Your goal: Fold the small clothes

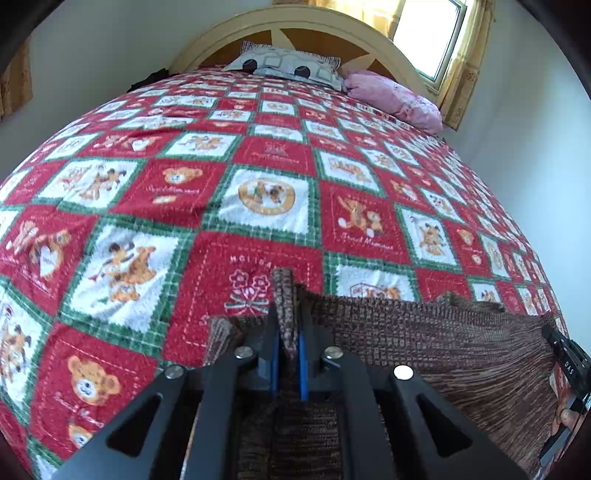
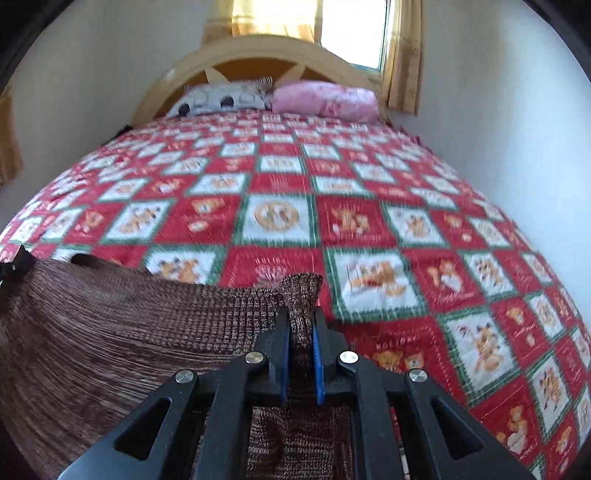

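Left wrist view: my left gripper (image 1: 288, 328) is closed tight on a bunched corner of the brown knit garment (image 1: 424, 339), a tuft of the fabric poking up between the blue pads (image 1: 303, 354). I hold it by the corner so the top edge can stretch out toward my other hand; that edge runs rightward to my right gripper (image 1: 565, 354), just showing at the frame's edge. The cloth hangs in a shallow sag between the two, and looks lifted clear of the teddy-bear quilt (image 1: 266, 195), though I cannot tell whether its lower part is touching the bed. My hand is low over the near end of the bed, fingers pointing toward the headboard (image 1: 295, 26) and the two pillows, a grey patterned pillow (image 1: 288, 62) and a pink pillow (image 1: 395, 96).

Right wrist view: the right gripper (image 2: 301, 325) is likewise clamped on the opposite corner of the brown knit garment (image 2: 129, 321), the fabric standing up between its narrowly spaced jaws. The cloth spreads leftward and ends at the left gripper (image 2: 16, 264). Both tools sit at roughly matching height and aim up the bed. I judge this a spread-and-lay grip: holding both corners taut should let the piece go down flat on the quilt (image 2: 280, 218) for folding.
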Available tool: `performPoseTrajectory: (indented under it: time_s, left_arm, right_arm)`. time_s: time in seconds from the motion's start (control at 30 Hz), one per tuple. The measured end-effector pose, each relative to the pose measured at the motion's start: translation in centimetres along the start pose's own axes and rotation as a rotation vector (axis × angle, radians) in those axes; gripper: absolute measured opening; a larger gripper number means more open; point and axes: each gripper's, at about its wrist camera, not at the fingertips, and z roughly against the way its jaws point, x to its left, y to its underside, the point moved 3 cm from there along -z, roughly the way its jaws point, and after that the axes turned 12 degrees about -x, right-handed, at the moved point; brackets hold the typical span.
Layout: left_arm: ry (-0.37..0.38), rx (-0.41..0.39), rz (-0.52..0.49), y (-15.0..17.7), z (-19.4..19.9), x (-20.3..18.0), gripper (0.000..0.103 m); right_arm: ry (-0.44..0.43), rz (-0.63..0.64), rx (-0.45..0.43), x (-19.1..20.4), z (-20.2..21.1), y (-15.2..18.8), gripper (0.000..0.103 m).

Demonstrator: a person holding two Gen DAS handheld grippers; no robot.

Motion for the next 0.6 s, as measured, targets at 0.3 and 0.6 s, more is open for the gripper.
performPoseTrajectory:
  time_s: [0.3, 0.6]
  left_arm:
    - [-0.050, 0.034, 0.038, -0.4, -0.1, 1.2, 0.047]
    - [-0.116, -0.027, -0.110, -0.2, 8.6, 0.9, 0.070]
  right_arm:
    - [-0.047, -0.077, 0.129, -1.2, -3.0, 1.3, 0.021]
    - [0.026, -0.226, -0.147, -7.1, 9.7, -1.4, 0.022]
